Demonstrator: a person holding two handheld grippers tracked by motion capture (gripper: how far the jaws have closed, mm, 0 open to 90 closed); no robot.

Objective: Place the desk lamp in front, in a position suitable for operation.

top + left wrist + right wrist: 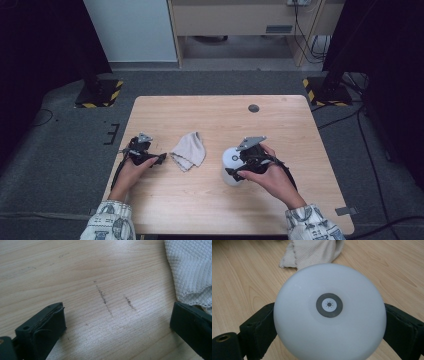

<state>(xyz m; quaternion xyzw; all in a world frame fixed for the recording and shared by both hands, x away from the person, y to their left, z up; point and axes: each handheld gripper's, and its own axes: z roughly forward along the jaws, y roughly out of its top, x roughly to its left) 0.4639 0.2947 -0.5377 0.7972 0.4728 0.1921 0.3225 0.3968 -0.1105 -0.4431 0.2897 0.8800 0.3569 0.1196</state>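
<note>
White dome lamp point(329, 312) sits clamped between the right tongs point(329, 322).

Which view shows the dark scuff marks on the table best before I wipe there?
The left gripper view: the scuff marks lie sharp on the wood between the open left gripper's jaws, with the cloth at the edge. In the high view they are too small to make out, and the right gripper view looks at the white lamp instead.
</note>
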